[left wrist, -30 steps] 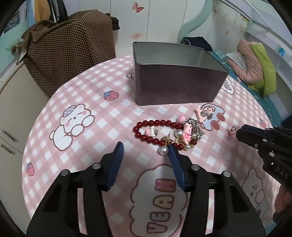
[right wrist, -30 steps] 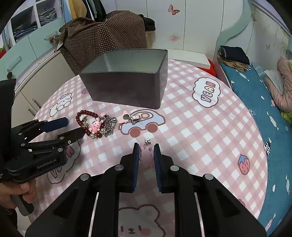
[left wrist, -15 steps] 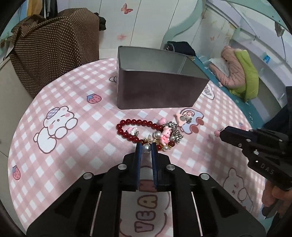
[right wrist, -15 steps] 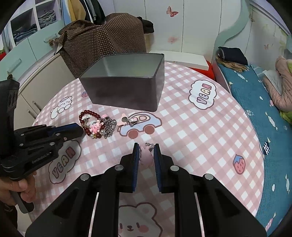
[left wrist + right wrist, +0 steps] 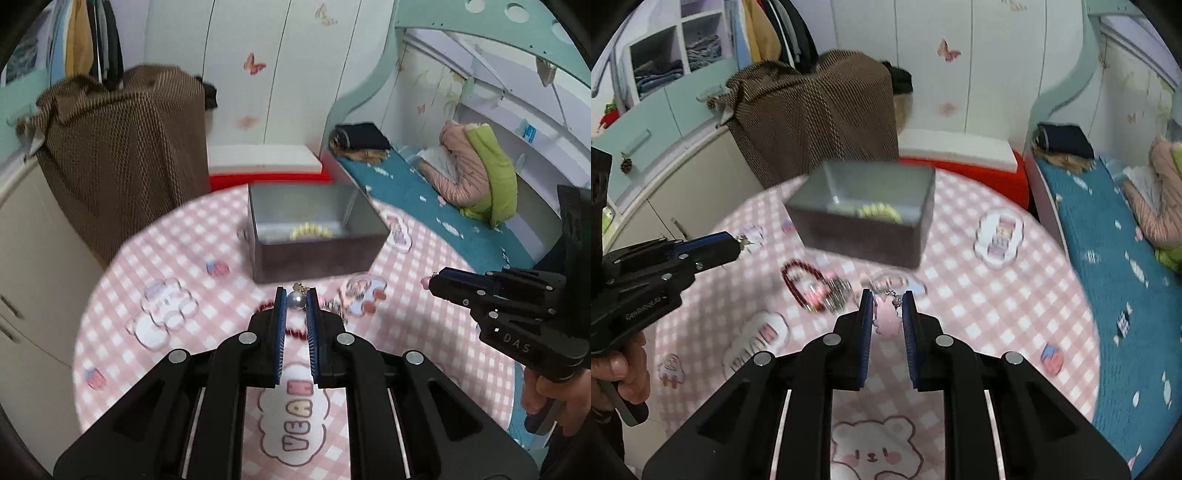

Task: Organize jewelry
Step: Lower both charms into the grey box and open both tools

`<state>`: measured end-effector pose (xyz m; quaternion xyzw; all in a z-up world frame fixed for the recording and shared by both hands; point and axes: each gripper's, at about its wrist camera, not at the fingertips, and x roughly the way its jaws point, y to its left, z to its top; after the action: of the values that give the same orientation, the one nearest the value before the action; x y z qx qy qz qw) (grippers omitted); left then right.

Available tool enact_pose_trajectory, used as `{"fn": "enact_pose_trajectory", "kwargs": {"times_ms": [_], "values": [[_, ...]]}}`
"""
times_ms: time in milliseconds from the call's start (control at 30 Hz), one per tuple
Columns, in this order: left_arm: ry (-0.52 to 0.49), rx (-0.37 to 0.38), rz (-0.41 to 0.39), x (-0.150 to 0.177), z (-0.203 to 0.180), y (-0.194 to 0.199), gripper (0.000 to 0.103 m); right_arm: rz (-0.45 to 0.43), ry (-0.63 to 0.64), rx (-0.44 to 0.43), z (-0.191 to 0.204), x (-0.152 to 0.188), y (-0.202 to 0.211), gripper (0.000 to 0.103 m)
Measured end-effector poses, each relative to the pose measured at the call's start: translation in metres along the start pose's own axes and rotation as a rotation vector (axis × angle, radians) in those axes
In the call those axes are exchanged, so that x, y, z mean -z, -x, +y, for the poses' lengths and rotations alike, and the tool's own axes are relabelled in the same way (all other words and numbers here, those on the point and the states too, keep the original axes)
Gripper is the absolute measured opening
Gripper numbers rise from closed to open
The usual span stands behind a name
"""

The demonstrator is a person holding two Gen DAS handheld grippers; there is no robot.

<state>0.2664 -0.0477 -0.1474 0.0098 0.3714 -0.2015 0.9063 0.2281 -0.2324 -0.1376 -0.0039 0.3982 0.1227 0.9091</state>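
A grey tin (image 5: 317, 254) holding yellow beads (image 5: 310, 232) sits on a pink-and-white checked tablecloth (image 5: 155, 251) near a dark red bracelet (image 5: 798, 280) and a pale pink charm (image 5: 886, 314).

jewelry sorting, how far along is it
Done: a yellow bracelet already lies in the metal tin. In hand: the left gripper pinches a pearl earring, the right gripper a pink charm. Left: the red bead bracelet and chain pieces on the table.

Both wrist views look obliquely down, near table (image 5: 207, 236); share metal box (image 5: 864, 236), each other's gripper.
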Motion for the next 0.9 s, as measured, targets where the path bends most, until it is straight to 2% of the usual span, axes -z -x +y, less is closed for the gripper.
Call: {"fn": "enact_pose_trajectory", "kwargs": {"times_ms": [233, 433, 667, 900], "values": [[-0.038, -0.046, -0.093, -0.04, -0.006, 0.025, 0.011, -0.109, 0.065, -0.002, 0.012, -0.055, 0.026, 0.015], [-0.047, -0.048, -0.134, -0.073, -0.008, 0.023, 0.011, -0.143, 0.07, -0.023, 0.01, -0.097, 0.022, 0.015], [-0.038, -0.024, -0.112, -0.099, -0.006, -0.005, 0.011, -0.082, 0.061, -0.048, 0.002, -0.122, -0.012, 0.015], [-0.006, 0.009, -0.023, -0.108, 0.004, -0.056, 0.011, 0.043, 0.013, -0.068, -0.012, -0.128, -0.065, 0.015]]}}
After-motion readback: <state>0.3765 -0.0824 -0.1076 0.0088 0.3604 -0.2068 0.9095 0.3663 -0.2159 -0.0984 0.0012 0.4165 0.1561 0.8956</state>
